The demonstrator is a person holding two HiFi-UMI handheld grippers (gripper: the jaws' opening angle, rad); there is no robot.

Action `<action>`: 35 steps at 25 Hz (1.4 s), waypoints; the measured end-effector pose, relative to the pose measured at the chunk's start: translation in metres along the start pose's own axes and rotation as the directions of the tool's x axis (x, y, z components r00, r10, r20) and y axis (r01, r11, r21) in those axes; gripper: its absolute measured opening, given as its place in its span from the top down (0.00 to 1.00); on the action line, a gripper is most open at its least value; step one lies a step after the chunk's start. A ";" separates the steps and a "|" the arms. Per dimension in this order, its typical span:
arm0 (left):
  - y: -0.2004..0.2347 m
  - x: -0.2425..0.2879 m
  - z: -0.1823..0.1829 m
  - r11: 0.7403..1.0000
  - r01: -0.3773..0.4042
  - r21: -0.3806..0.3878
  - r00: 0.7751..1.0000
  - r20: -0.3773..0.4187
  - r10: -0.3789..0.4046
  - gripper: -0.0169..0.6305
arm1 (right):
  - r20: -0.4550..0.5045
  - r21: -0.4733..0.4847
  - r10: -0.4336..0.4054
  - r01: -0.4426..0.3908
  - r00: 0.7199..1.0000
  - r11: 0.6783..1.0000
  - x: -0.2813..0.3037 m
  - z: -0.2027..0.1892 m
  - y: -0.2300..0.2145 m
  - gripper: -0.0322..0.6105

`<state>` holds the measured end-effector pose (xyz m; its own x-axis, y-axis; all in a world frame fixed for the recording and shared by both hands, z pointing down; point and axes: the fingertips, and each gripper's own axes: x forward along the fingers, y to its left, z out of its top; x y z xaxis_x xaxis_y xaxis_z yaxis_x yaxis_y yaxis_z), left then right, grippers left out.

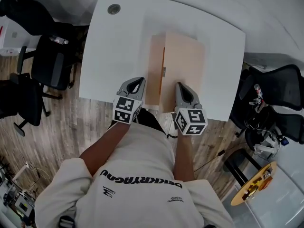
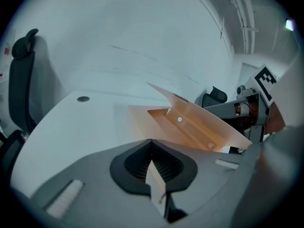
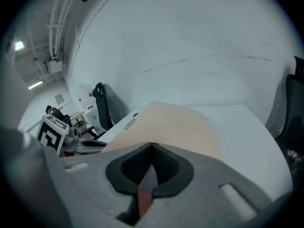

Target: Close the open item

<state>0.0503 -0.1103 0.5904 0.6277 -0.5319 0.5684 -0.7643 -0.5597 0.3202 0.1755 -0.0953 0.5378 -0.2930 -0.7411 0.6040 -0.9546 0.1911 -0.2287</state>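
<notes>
Box (image 1: pixel 154 65) sits mid-tabletop (image 1: pixel 114 56), long side running away from you, near end close to the tabletop's front edge. It's open: lid (image 1: pixel 185 63) is tilted up over the right part, and its free edge faces your left. The left gripper view looks straight into that gap, showing the tan inner floor, a side wall, and the lid's underside with two small round dots on it.

Left gripper (image 1: pixel 137 81): fingers closed, tips meeting, nothing gripped. Only a pale sliver shows through the slit between them. It's at the box's near-left corner, just beside the left wall. Can't tell if it touches.

Right gripper (image 1: pixel 179 85): fingers also closed tip to tip and empty, with a tan sliver showing through the slit. It's at the lid's near edge, pointing along the top of the lid. The right gripper view has the lid's outer face just past the tips. Contact isn't clear from any view.

Both grippers are level with each other, box between them, and each shows at the edge of the other's view.

Cable hole (image 1: pixel 114 8) is at the far-left corner of the tabletop, well apart from the box. Black chairs (image 1: pixel 52 61) stand off both sides, on the wood floor.
</notes>
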 end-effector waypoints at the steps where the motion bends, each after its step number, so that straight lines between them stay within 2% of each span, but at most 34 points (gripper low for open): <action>1: 0.000 0.001 -0.002 1.000 0.003 -0.003 1.000 -0.005 -0.003 0.97 | 0.000 0.002 0.002 -0.002 1.000 1.000 0.001 -0.001 0.001 0.95; 13: -0.005 0.012 -0.018 0.998 0.046 -0.041 0.997 -0.062 -0.048 0.97 | -0.028 0.012 0.023 -0.023 0.999 1.000 0.009 -0.011 0.006 0.95; 35: -0.005 0.020 -0.034 0.995 0.079 -0.067 0.990 -0.113 -0.086 0.97 | -0.106 -0.007 0.044 -0.045 0.993 0.999 0.030 -0.028 0.016 0.95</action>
<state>0.0616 -0.0966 0.6254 0.6703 -0.4068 0.6206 -0.7207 -0.5562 0.4138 0.1499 -0.0965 0.5732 -0.3392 -0.6593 0.6710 -0.9406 0.2287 -0.2508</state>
